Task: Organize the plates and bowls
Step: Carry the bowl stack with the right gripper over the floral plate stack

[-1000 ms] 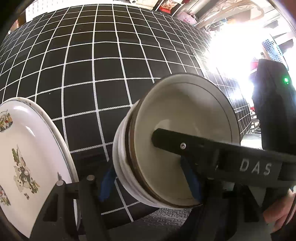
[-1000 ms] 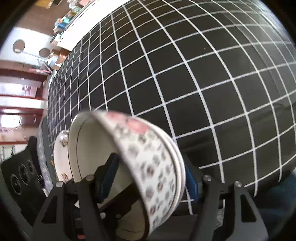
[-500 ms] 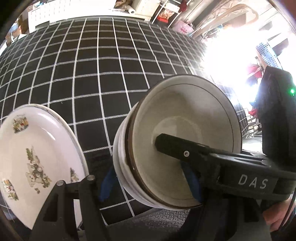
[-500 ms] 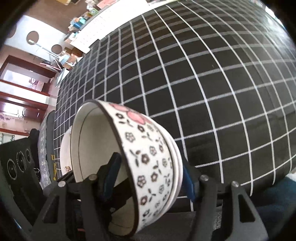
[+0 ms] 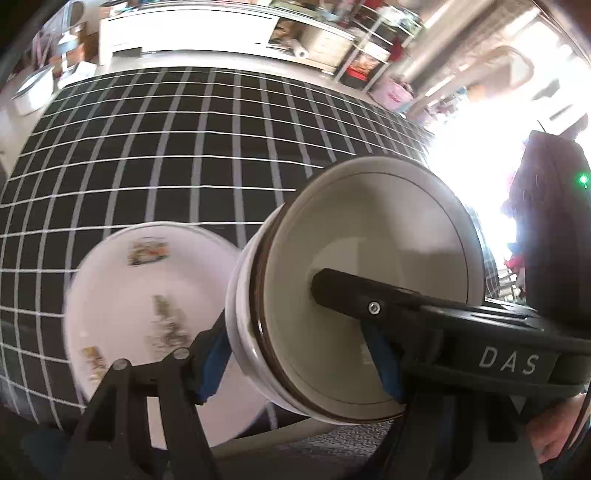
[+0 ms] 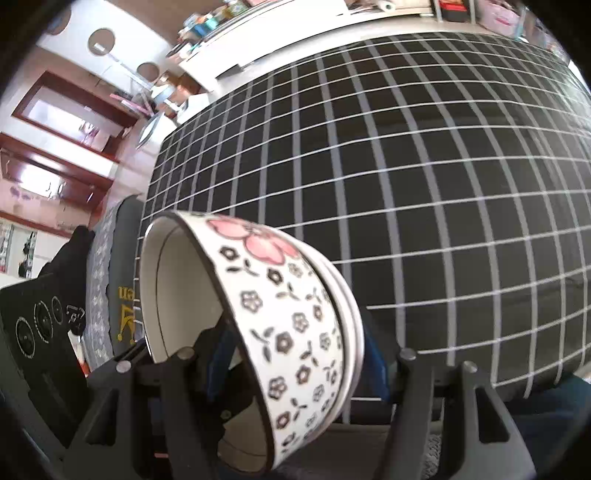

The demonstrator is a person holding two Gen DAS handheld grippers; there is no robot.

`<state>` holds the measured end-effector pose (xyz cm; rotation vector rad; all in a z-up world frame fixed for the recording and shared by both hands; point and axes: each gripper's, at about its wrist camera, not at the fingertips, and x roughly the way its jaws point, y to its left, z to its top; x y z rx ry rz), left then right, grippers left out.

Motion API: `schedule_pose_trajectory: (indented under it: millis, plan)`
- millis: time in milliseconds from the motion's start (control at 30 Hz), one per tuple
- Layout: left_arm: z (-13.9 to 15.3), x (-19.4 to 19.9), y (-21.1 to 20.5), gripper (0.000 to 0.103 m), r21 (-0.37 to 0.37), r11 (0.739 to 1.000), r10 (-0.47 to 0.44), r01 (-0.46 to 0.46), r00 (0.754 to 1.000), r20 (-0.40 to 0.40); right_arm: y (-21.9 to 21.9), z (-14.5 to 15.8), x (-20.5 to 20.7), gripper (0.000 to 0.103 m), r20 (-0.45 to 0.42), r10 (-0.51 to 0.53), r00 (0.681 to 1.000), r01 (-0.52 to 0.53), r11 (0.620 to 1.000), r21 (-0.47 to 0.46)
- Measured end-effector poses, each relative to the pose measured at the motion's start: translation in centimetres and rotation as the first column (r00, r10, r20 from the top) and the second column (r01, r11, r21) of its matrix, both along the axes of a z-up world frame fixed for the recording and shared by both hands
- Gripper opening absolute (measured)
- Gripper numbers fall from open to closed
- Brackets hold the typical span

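My left gripper (image 5: pixel 295 363) is shut on the rim of a cream bowl with a dark brown rim (image 5: pixel 369 288), held on its side above the near table edge. The right gripper's black finger reaches into this bowl from the right. A white plate with small printed pictures (image 5: pixel 147 314) lies on the black checked tablecloth (image 5: pixel 184 147) just left of the bowl. My right gripper (image 6: pixel 295 365) is shut on a flowered bowl with a pink blossom (image 6: pixel 266 317), tilted on its side; a second white rim shows nested against it.
The black cloth with white grid lines (image 6: pixel 424 184) covers the whole table. White shelves and clutter (image 5: pixel 192 33) stand beyond the far edge. A dark chair with patterned fabric (image 6: pixel 107 280) is left of the table.
Both views have pulled back and tilted up, showing more of the far table and room. The printed plate now sits nearer the middle of the left wrist view. Both grips are unchanged.
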<state>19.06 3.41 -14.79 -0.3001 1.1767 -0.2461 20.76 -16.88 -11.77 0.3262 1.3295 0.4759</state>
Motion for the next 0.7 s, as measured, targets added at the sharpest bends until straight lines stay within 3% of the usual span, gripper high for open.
schedule_pose_trajectory:
  millis: [333,700]
  plan:
    - [-1.7,-0.7,5.5,0.066,0.001,0.995,0.103,-0.103,0.994,-0.030,6.8,-1.3,0.9,0.066,-0.017,0.115,0.993,-0.115,0.993,-0.009]
    - [-3.4,-1.1,7.4,0.066,-0.022,0.991,0.133,-0.134,0.990,-0.049,9.3,-2.6,1.1,0.066,-0.018,0.163,0.987,-0.163,0.985,-0.059]
